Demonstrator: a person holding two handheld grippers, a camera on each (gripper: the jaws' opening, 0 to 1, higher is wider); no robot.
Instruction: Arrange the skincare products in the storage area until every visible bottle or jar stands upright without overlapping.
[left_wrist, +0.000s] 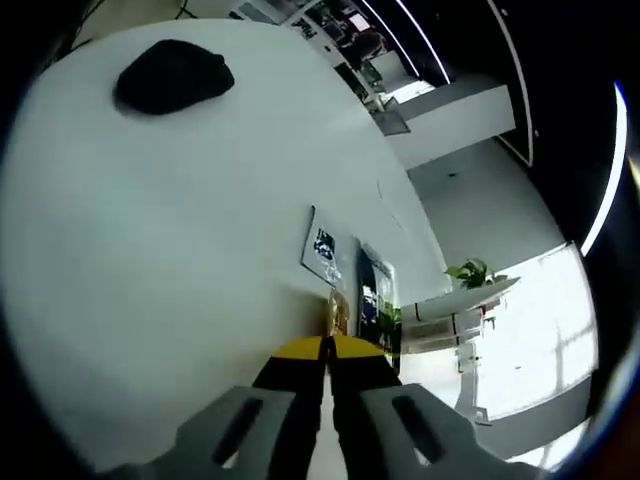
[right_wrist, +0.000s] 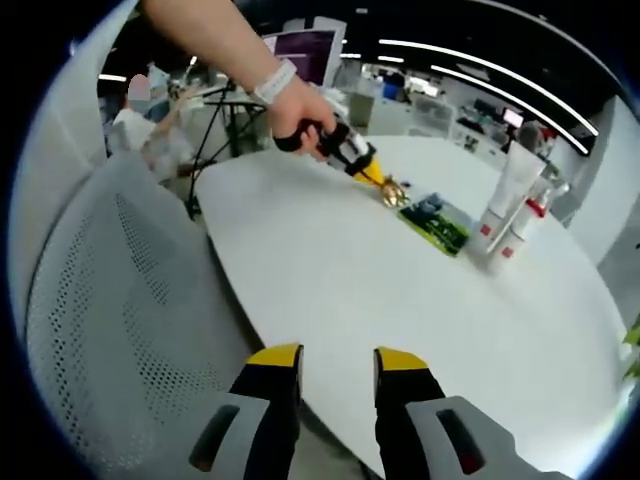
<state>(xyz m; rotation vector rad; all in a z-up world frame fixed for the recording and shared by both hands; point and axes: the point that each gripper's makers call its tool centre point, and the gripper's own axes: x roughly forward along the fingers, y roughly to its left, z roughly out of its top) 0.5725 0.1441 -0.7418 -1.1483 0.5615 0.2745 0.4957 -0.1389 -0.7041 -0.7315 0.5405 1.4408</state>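
Right gripper view: left gripper (right_wrist: 385, 187) touches gold jar (right_wrist: 394, 195)

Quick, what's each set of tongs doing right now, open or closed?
Left tongs: closed, touching a small gold jar; a grip cannot be told.
Right tongs: open, empty.

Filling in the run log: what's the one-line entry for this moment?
left gripper: shut, tips at small gold jar | right gripper: open, empty, over table edge | green box flat | white tubes upright
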